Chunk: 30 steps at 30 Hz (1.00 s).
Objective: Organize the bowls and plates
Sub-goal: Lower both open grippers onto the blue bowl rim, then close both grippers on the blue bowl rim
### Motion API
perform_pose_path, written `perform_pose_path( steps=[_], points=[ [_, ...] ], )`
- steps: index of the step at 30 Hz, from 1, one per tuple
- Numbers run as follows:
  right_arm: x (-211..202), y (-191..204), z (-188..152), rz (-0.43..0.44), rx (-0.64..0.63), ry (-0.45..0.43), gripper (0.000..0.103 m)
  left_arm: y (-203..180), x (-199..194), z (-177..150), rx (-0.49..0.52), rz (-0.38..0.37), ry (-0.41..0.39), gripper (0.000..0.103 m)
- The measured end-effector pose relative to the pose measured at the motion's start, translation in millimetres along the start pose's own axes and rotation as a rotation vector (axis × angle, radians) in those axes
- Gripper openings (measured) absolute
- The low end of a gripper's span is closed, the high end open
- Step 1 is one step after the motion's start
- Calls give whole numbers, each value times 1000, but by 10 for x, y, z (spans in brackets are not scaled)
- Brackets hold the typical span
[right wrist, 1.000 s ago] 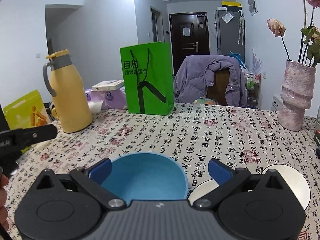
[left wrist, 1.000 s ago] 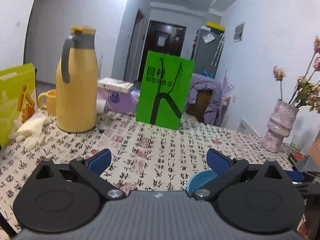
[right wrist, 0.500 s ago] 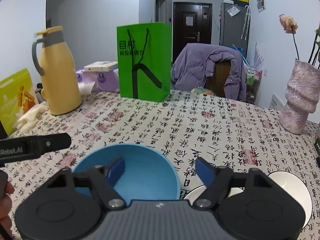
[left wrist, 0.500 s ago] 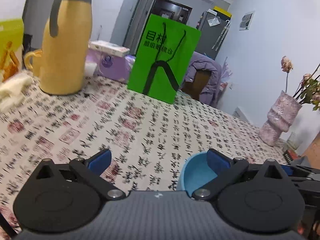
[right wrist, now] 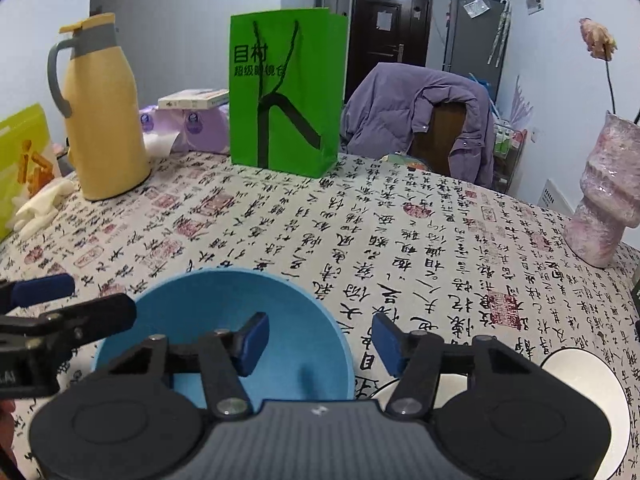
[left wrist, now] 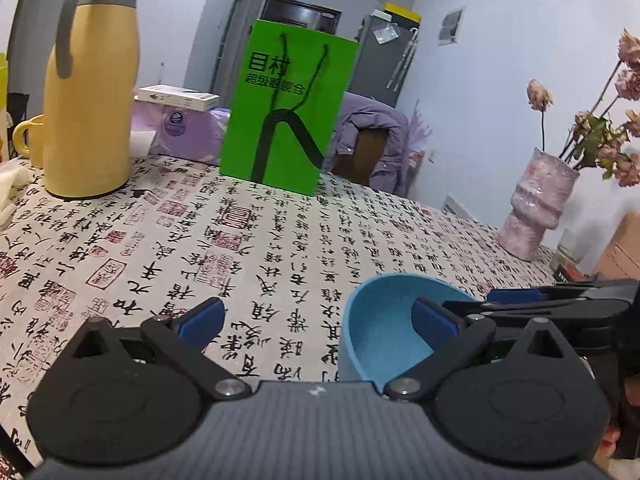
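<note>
A blue bowl (right wrist: 224,320) sits on the patterned tablecloth, low in the right wrist view; it also shows in the left wrist view (left wrist: 384,320) at lower right. My right gripper (right wrist: 318,340) is partly open and straddles the bowl's right rim, left finger inside, right finger outside. My left gripper (left wrist: 316,316) is open and empty; its right finger overlaps the bowl's near side. A white plate (right wrist: 588,384) lies at lower right, and the edge of another white dish (right wrist: 384,390) shows beside the bowl.
A yellow thermos (right wrist: 104,120), a green paper bag (right wrist: 284,92), a pink vase (right wrist: 604,200) with dried flowers, and a yellow-green box (right wrist: 20,160) with white gloves stand around the table. A chair with a purple jacket (right wrist: 424,112) is behind.
My right gripper has narrowed and shifted right, from spanning the whole bowl to straddling its right rim. My left gripper moved toward the bowl, which looms larger in its view.
</note>
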State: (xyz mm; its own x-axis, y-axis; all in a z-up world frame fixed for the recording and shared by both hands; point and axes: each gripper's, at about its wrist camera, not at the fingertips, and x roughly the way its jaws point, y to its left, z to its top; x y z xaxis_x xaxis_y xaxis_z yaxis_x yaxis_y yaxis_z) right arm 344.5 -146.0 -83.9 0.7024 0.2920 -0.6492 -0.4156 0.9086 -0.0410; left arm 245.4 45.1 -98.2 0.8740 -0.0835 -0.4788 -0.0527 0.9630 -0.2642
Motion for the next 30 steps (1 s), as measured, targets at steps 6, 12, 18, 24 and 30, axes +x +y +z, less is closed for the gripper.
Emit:
perform_pose_path(
  steps=[6,12,18,24,30],
  points=[
    [48,16,-4,10,-1,14,45,35,79,-19,-18,-20,47,89],
    [63,22,-10,10,-4,22,39,79,172,-39,-48,-48,112,67],
    [56,-12,-10,7,-3,21,32,159,271,-54,-100,-105,185,44],
    [54,-44,-11,8,-3,20,25,155,253,-63,-102,-129,182,33],
    [22,-45,2,12,-13,7,17,146,231,-64,-98,-144,175,20]
  ],
)
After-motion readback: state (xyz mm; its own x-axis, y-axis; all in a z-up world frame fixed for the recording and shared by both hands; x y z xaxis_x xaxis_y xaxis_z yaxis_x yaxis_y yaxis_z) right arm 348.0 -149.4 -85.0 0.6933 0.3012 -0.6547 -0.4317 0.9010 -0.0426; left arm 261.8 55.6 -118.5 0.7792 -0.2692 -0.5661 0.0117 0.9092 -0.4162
